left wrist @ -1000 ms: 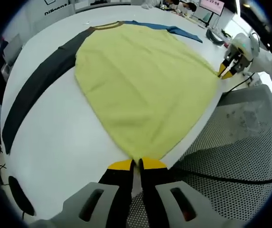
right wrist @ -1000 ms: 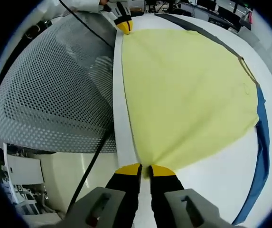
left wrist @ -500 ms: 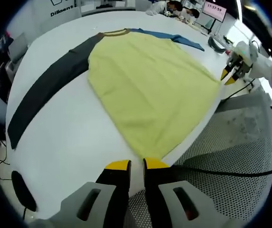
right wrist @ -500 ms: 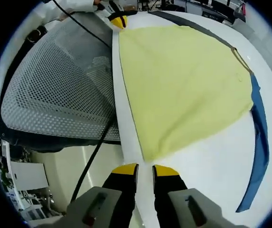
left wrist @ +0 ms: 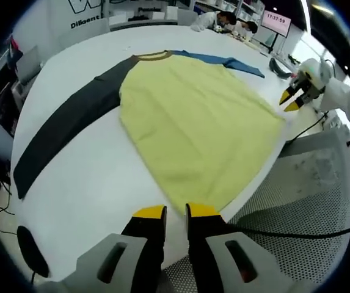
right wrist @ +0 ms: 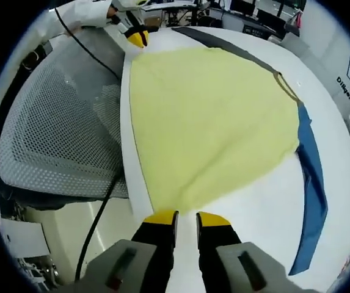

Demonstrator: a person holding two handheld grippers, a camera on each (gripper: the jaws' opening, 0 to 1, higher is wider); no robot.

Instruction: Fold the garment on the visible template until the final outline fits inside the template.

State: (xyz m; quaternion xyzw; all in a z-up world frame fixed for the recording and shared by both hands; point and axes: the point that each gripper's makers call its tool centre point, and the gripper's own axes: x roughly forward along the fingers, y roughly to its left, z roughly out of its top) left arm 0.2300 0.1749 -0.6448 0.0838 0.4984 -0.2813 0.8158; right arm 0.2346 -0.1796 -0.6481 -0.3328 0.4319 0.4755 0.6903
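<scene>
- Left gripper view: the dark sleeve [left wrist: 65, 131] lies stretched out leftward on the white table [left wrist: 89, 195], the yellow garment [left wrist: 199, 131] spread flat beside it.
- The left gripper [left wrist: 168, 212] hangs just short of the hem corner, jaws apart, empty.
- Rightward, the right gripper [left wrist: 291, 101] hovers by the other hem corner, jaws parted, holding nothing.
- Best next: take a sleeve near its cuff and fold it inward over the body, keeping the cloth flat.
- No template outline is discernible.

Plenty of bare white tabletop [left wrist: 95, 183] around 9 o'clock of the flat yellow-bodied shirt [left wrist: 193, 128], though the grey perforated mesh chair back [left wrist: 297, 201] crowds the table edge at 4 o'clock.
</scene>
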